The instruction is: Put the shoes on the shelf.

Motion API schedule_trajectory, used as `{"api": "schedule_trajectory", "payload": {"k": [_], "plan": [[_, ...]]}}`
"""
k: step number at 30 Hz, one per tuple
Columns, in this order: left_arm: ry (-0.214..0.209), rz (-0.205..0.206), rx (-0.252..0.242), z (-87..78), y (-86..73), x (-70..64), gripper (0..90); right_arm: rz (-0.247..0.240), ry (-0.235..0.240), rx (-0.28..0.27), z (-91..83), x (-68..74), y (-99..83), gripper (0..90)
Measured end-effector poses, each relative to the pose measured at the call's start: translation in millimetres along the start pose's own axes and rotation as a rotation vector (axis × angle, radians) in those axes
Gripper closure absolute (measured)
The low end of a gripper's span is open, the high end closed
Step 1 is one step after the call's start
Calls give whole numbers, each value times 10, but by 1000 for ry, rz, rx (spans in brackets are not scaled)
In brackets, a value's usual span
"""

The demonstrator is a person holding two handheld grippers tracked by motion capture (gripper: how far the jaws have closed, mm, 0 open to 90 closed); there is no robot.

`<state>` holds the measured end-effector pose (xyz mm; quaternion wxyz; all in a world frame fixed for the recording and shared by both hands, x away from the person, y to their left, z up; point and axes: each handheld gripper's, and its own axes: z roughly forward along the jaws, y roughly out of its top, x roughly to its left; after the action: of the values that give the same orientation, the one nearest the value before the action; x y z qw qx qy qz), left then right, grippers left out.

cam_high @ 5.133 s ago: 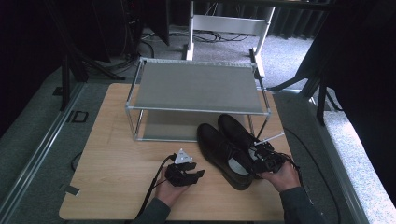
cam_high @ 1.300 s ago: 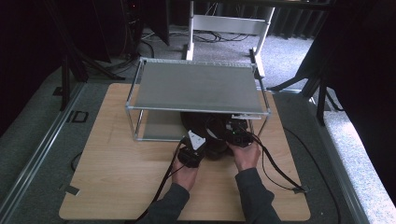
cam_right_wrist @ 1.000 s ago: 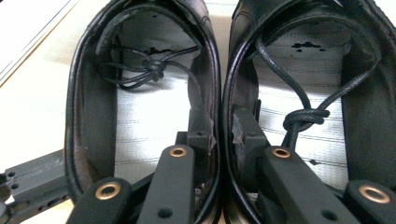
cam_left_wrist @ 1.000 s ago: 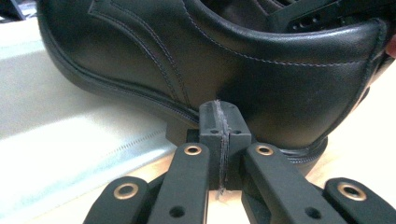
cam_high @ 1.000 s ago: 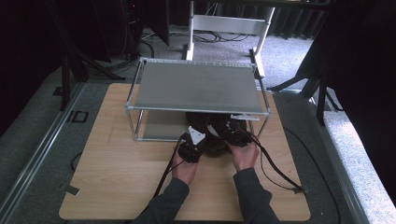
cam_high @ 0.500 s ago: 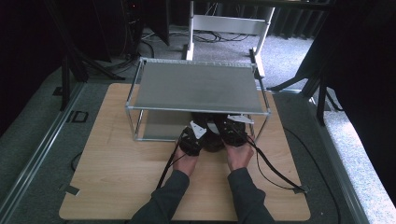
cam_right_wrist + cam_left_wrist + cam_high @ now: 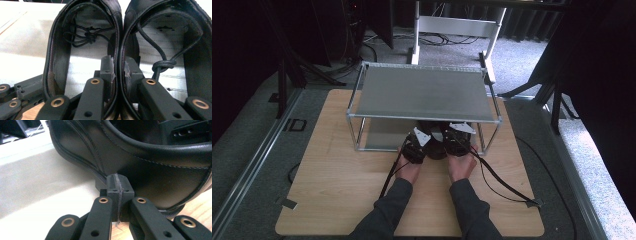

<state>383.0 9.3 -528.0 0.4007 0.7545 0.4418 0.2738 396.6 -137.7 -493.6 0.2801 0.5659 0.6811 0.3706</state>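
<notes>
A pair of black leather lace-up shoes [image 7: 435, 146] lies side by side on the lower shelf [image 7: 379, 136] of a metal rack, toes pointing in, heels at the front edge. My right gripper [image 7: 119, 66] is shut on the two touching inner walls, with one jaw inside the left shoe [image 7: 53, 57] and one inside the right shoe [image 7: 197, 57]. In the high view the right gripper [image 7: 457, 141] sits at the heels. My left gripper [image 7: 117, 180] is shut with nothing held, its tips against the outside of a shoe's heel [image 7: 155, 172]. That left gripper [image 7: 416, 146] is close beside the right one.
The rack's grey top shelf [image 7: 422, 92] overhangs the shoes and both grippers. Its front posts [image 7: 358, 135] stand on either side. Bare wooden table [image 7: 337, 185] lies in front, with black cables [image 7: 504, 182] trailing to the right. The left gripper [image 7: 20, 96] appears low left in the right gripper view.
The shoes went from the open table at the right into the rack's lower shelf. Both hands moved forward with them, a little deeper in over the last second.
</notes>
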Motion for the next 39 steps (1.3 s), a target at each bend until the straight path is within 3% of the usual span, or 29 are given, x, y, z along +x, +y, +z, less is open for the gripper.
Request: {"api": "schedule_trajectory", "payload": {"k": [10, 23, 32, 34, 36, 39], "plan": [[0, 4, -10, 53, 6, 31, 900, 35, -15, -14, 36, 8, -2, 792], [14, -5, 6, 130, -22, 86, 900, -13, -56, -44, 107, 96, 28, 779], [26, -17, 73, 233, -41, 154, 861, -10, -33, -123, 140, 32, 35, 564], [24, -13, 78, 230, -34, 160, 849, -4, -43, -139, 136, 26, 28, 447], [21, -15, 81, 232, -28, 167, 842, 5, 7, -167, 106, 14, 19, 422], [14, -16, 87, 231, -22, 184, 829, -11, 19, -185, 32, -1, 7, 413]]}}
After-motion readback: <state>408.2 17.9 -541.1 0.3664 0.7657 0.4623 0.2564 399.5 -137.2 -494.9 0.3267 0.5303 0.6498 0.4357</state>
